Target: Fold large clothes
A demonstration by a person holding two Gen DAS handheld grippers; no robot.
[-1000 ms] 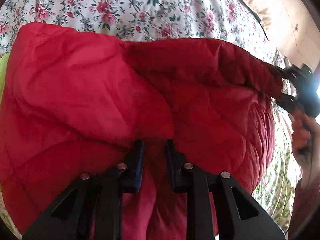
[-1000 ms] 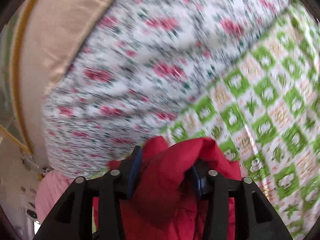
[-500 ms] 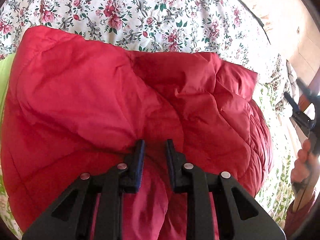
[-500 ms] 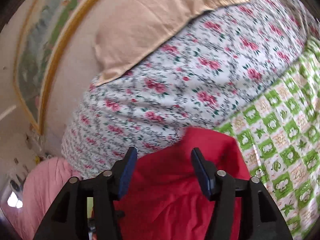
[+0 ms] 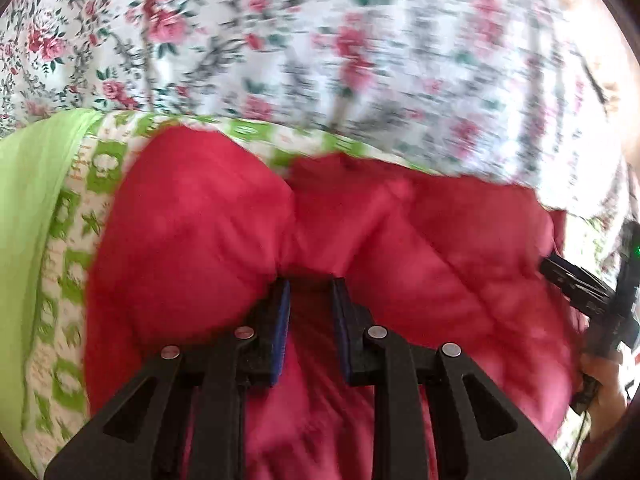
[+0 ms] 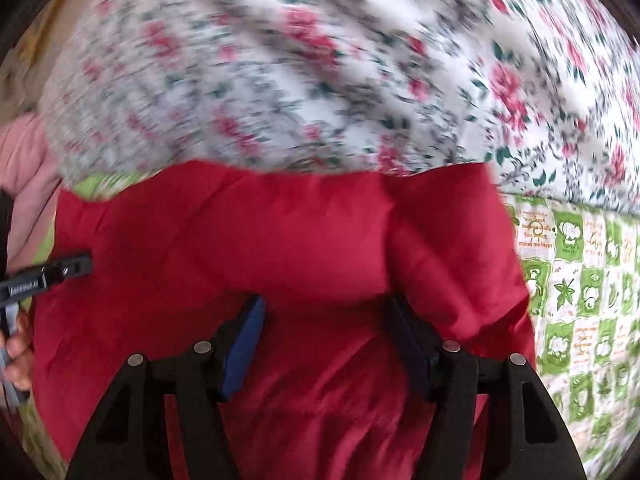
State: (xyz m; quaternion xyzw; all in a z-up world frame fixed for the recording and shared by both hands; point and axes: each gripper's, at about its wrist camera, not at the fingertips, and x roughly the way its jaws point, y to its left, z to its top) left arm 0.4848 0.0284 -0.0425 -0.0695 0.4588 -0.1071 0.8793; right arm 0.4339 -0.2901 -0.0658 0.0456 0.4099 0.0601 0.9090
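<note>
A red quilted jacket [image 5: 208, 224] lies bunched on the bed and fills the lower half of both views [image 6: 304, 240]. My left gripper [image 5: 310, 286] is shut on a fold of the red jacket near its middle. My right gripper [image 6: 328, 308] is open, its blue pads wide apart over the jacket's fabric, gripping nothing. The right gripper also shows at the right edge of the left wrist view [image 5: 576, 284]. The left gripper shows at the left edge of the right wrist view [image 6: 52, 270]. Both views are blurred by motion.
A floral sheet [image 5: 360, 60] covers the bed beyond the jacket. A green and white checked blanket [image 6: 580, 288] lies under the jacket, with its plain lime-green edge [image 5: 28, 208] at the left. A pink cloth [image 6: 20, 152] lies at the far left.
My right gripper let go of the jacket's corner, opened, and now hovers over the jacket. The jacket has dropped back toward me, uncovering the green blanket. My left gripper keeps its hold.
</note>
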